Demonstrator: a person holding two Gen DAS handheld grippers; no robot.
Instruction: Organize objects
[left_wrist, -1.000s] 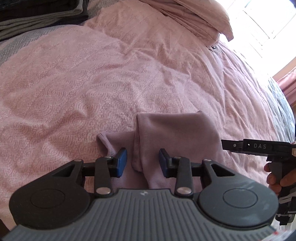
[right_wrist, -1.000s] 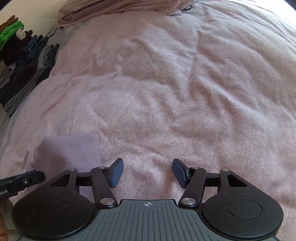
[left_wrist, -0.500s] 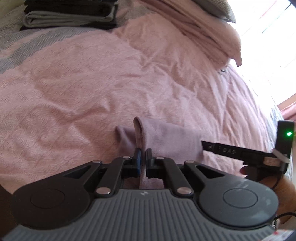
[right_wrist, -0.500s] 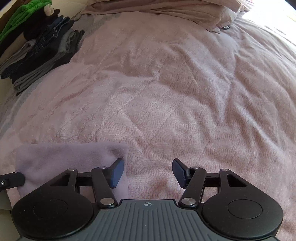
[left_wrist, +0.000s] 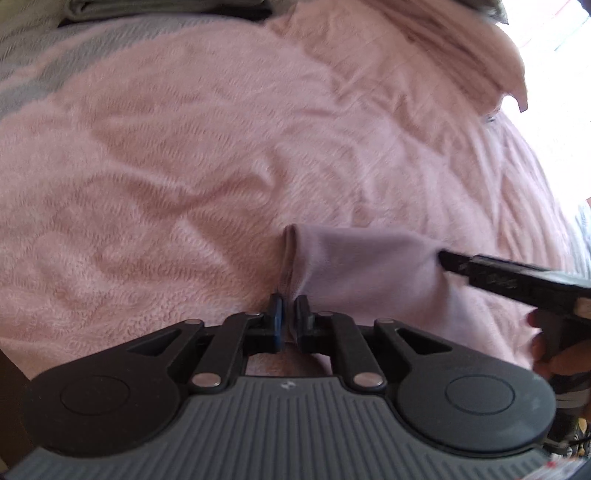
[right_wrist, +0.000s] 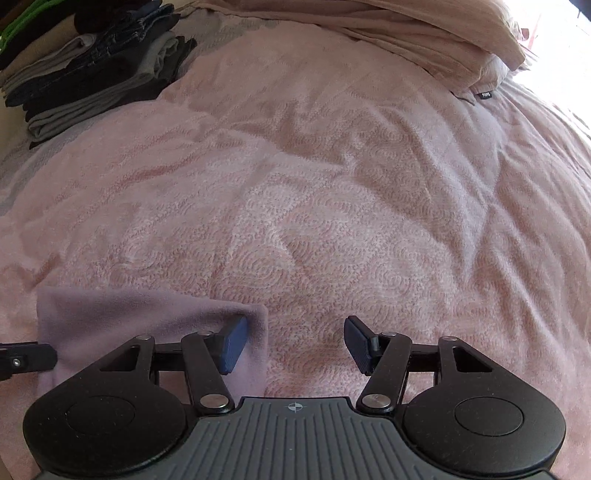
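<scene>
Pinching one mauve cloth (left_wrist: 362, 273) at frame centre, our left gripper (left_wrist: 289, 317) had slackened slightly | right gripper (right_wrist: 295, 341) gaped, holding nothing | pillow tag (right_wrist: 485, 95) upper right: writing unreadable | one clothes stack (right_wrist: 92, 62) upper left

The left wrist view is being smeared by blur. The stack of folded clothes (right_wrist: 85, 70) is being cropped by the top-left edge – the lilac cloth's (right_wrist: 147, 325) near part is being hidden behind the right tool (right_wrist: 293, 343).
</scene>
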